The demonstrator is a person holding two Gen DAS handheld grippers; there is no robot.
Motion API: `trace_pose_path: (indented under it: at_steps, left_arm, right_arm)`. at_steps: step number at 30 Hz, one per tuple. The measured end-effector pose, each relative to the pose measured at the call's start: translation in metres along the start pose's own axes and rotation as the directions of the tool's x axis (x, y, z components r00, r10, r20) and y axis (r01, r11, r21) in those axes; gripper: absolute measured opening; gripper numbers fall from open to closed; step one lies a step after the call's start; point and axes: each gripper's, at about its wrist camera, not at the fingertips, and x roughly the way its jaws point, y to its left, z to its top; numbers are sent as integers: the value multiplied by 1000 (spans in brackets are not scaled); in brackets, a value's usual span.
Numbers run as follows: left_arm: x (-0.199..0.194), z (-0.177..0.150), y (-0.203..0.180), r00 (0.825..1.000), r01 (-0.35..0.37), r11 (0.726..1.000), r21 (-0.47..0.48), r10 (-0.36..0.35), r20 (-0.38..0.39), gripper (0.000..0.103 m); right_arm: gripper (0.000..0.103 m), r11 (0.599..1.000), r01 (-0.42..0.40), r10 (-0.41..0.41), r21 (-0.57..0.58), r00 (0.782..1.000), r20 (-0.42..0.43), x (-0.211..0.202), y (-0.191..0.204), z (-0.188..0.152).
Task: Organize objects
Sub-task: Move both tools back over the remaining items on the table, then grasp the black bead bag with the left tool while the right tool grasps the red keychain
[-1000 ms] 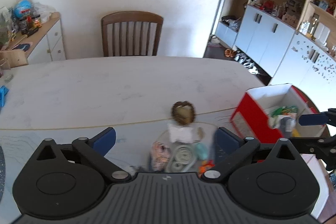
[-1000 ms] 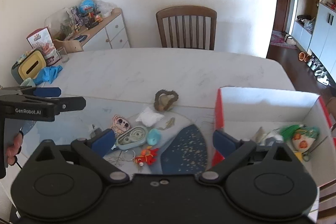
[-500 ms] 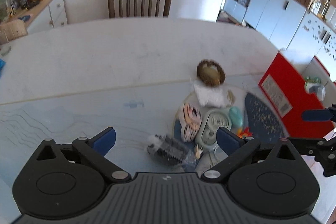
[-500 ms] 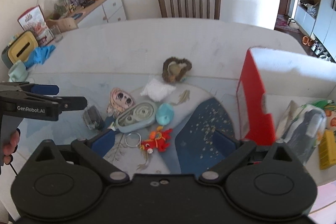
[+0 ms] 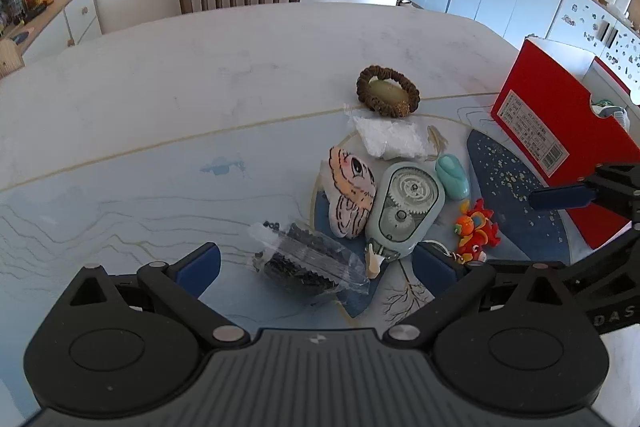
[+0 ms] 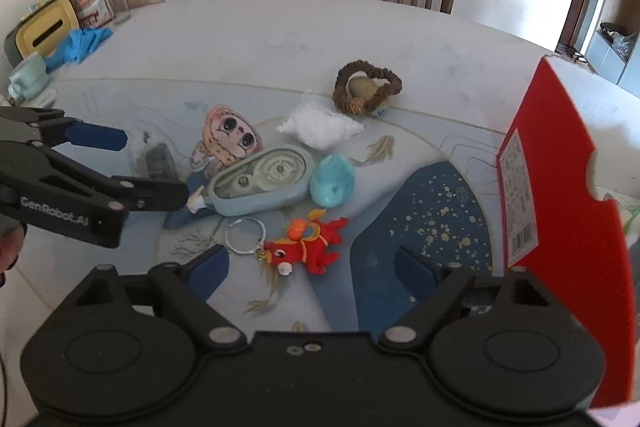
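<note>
Both grippers have dropped closer to the clutter on the table (image 5: 160, 99). The left gripper (image 5: 316, 263), spread wide, now frames the clear bag of black bits (image 5: 304, 259); the right gripper (image 6: 310, 269), also spread, hovers over the red dragon keychain (image 6: 308, 247) — pickups look imminent, red box (image 6: 560, 163) waiting alongside.

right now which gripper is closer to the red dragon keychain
Right. The right gripper sits open just in front of the keychain, which lies between its fingers. The left gripper is open over the bag of beads, off to the keychain's left.
</note>
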Motion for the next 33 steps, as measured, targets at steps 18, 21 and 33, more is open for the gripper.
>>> trace_pose_path:
  at_steps: [18,21,33]
  left_arm:
    - [12,-11,12,999,37,999,-40,-36,34,72]
    - [10,-11,12,998,53,998,-36,-51,40,60]
    - [1,-10,7,998,50,998,-30,-49,48,41]
  right_arm:
    - [68,997,6,-6,-74,1000,6,26,11,-3]
    - [60,997,6,-5,-77,1000,14,26,12,-2]
    - [52,997,16,-13,-75,999,31,19,11,-6]
